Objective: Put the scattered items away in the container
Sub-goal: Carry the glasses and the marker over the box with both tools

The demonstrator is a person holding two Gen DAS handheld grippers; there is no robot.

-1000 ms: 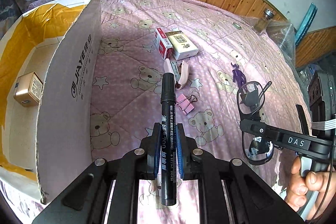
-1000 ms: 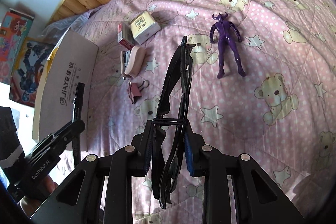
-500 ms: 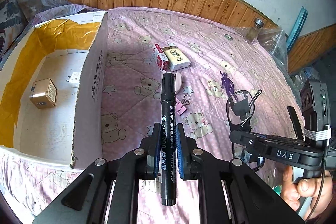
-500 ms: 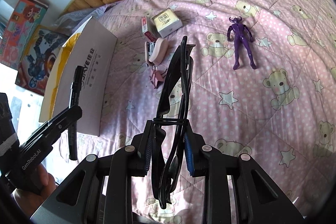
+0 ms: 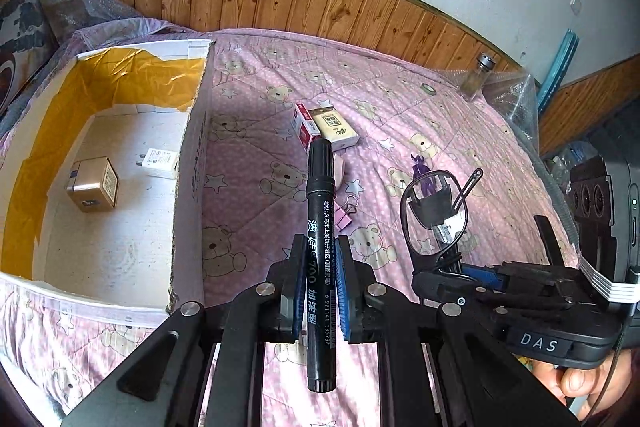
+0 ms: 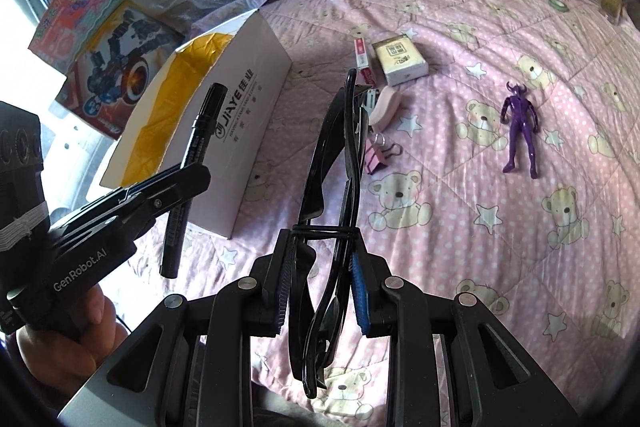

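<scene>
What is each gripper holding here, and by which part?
The left gripper clamps a black marker around the lower barrel, cap end pointing forward. The right gripper clamps folded black glasses across the folded frame and temples.

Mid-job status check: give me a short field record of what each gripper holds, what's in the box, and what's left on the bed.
left gripper: jaws shut on black marker
right gripper: jaws shut on folded black glasses
cardboard box: holds gold box, white charger
left on bedspread: purple figure, pink binder clip, pink stapler, two small cartons
</scene>
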